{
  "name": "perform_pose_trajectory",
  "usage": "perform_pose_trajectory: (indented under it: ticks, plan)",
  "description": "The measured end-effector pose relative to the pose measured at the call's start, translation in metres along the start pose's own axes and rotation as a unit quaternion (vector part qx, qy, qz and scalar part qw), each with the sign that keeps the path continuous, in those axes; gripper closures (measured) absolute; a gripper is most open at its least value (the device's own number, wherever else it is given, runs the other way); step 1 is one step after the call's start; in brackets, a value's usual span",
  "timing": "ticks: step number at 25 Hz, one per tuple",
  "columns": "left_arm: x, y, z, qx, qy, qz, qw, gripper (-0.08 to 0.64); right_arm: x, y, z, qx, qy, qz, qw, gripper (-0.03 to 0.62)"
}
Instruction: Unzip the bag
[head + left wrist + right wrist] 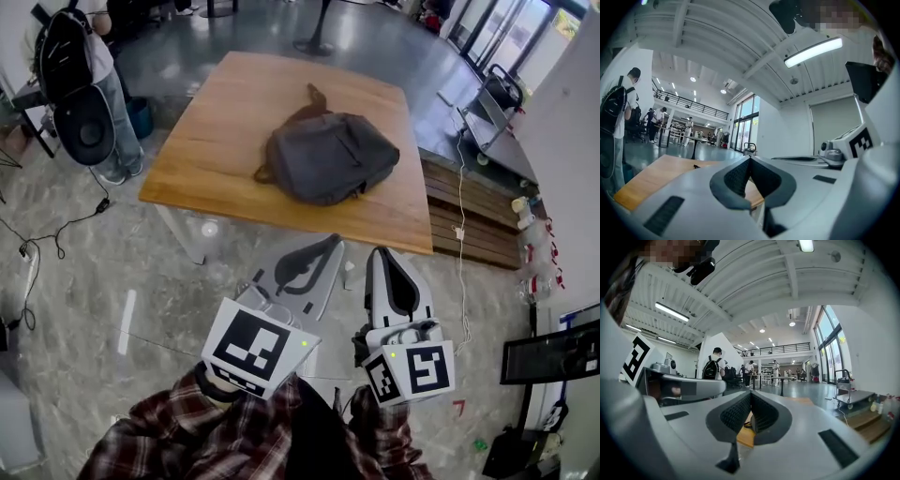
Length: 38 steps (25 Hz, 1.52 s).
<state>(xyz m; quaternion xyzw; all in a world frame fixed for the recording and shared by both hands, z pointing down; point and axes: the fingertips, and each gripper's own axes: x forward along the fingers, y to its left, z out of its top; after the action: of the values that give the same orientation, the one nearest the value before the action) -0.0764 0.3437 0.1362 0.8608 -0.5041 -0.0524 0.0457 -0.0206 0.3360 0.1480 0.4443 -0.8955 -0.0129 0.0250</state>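
Head view has the left gripper and the right gripper held side by side over the grey floor, close to the plaid sleeves. Each gripper view shows its jaws pressed together at the tips with nothing between them, on the left gripper and on the right gripper alike. Ahead of both sets of tips, well apart from them, the dark grey bag lies flat on the wooden table, untouched. Far off to the left gripper's left stands a person carrying a black backpack.
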Motion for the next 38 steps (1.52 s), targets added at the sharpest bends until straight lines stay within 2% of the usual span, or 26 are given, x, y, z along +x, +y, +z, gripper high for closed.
perform_pose_trajectory:
  ticks: [6, 13, 21, 26, 29, 33, 38]
  plan:
    - [0.026, 0.063, -0.015, -0.016, 0.019, -0.004, 0.9997, 0.551, 0.055, -0.006, -0.018, 0.008, 0.022, -0.024, 0.999, 0.581]
    - [0.086, 0.096, -0.029, -0.028, 0.038, -0.01, 0.9988, 0.551, 0.107, -0.051, -0.033, 0.017, 0.042, -0.037, 0.998, 0.581]
    - [0.185, 0.143, -0.031, -0.02, 0.041, -0.003, 0.999, 0.551, 0.197, -0.12, -0.038, 0.017, 0.044, -0.02, 0.999, 0.581]
    - [0.257, 0.171, -0.019, -0.014, 0.047, 0.012, 0.9987, 0.551, 0.254, -0.177, -0.025, 0.018, 0.038, -0.007, 0.999, 0.581]
    - [0.293, 0.179, -0.011, -0.007, 0.045, 0.016, 0.9988, 0.551, 0.277, -0.206, -0.018, 0.013, 0.037, 0.001, 0.999, 0.581]
    - [0.327, 0.185, -0.019, -0.001, 0.051, 0.018, 0.9986, 0.551, 0.297, -0.236, -0.021, 0.025, 0.038, 0.007, 0.999, 0.581]
    - [0.355, 0.193, -0.022, -0.007, 0.065, 0.01, 0.9978, 0.551, 0.317, -0.251, -0.022, 0.043, 0.049, 0.023, 0.998, 0.58]
